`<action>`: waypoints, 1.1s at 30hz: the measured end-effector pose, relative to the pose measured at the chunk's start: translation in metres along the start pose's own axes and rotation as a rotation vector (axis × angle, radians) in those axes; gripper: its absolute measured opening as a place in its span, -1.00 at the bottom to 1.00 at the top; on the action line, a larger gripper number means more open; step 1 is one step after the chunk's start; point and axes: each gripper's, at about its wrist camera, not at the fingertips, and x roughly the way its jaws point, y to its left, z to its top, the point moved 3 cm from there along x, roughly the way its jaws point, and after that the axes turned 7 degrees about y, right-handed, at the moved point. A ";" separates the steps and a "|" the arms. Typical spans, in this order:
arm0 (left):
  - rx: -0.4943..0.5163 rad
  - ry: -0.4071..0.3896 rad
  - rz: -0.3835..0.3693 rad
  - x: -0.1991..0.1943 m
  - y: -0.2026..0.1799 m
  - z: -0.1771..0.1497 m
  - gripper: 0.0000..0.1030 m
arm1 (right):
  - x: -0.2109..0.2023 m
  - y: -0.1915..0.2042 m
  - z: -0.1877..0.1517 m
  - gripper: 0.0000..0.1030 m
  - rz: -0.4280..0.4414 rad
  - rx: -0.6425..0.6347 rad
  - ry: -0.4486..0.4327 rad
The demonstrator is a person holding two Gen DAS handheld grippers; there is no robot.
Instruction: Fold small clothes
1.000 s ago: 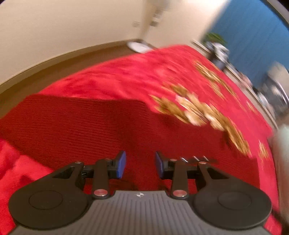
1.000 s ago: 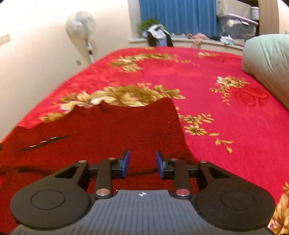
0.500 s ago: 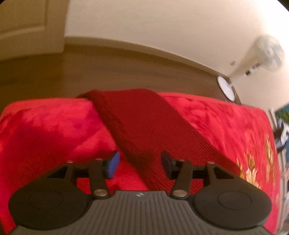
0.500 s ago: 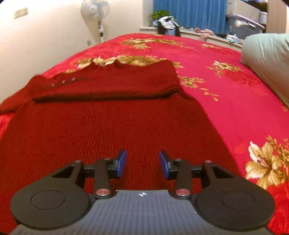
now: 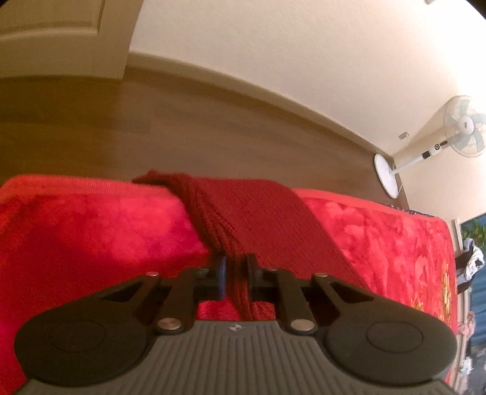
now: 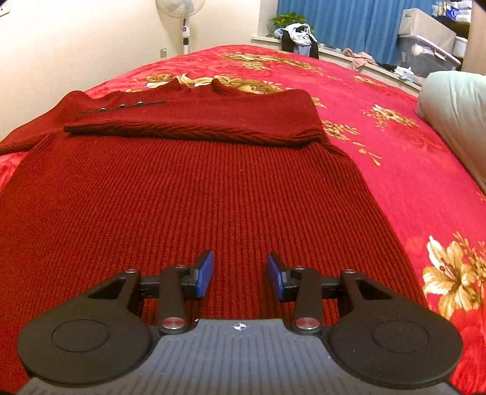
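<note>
Our left gripper (image 5: 235,275) has clamped the sweater's sleeve (image 5: 252,218) at the bed's (image 5: 91,218) edge — thick, soft, floppy knit. Our right gripper (image 6: 240,275) hangs half-open, empty, over the sweater (image 6: 188,188) — take hems.

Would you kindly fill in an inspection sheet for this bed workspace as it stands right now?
Surface: red floral blanket covering the bed.
Job's things: dark red knit sweater lying flat, one sleeve folded across the chest; the other sleeve reaches to the bed's edge.
Clutter: pale green pillow at the bed's side.
Grippers: left gripper shut on the bunched sleeve; right gripper open over the sweater's body, nothing between its pads.
Cables: nothing seen.
Surroundings: standing fan, wooden floor, blue curtain, storage bins and clothes on the sill.
</note>
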 end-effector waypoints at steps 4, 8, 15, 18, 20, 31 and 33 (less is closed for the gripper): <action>0.256 -0.175 -0.020 -0.043 -0.058 -0.016 -0.80 | 0.001 0.001 0.003 -0.24 -0.004 -0.003 -0.003; 0.681 -0.313 -0.221 -0.094 -0.140 -0.093 -0.83 | -0.002 0.006 0.007 -0.47 0.005 -0.015 -0.037; 1.234 0.123 -0.620 -0.104 -0.199 -0.241 -0.49 | -0.003 0.011 0.021 -0.46 0.030 0.019 -0.067; 1.038 0.167 -0.557 -0.081 -0.196 -0.203 -0.35 | -0.002 0.016 0.029 -0.44 0.054 0.020 -0.074; 0.888 0.179 -0.487 -0.064 -0.189 -0.174 -0.35 | 0.001 0.021 0.037 -0.44 0.076 0.015 -0.078; 0.851 0.093 -0.274 -0.049 -0.169 -0.133 -0.30 | 0.060 0.011 0.133 0.03 0.307 0.361 -0.041; 0.863 0.093 -0.271 -0.048 -0.170 -0.141 -0.30 | 0.077 0.003 0.146 0.03 0.352 0.483 -0.022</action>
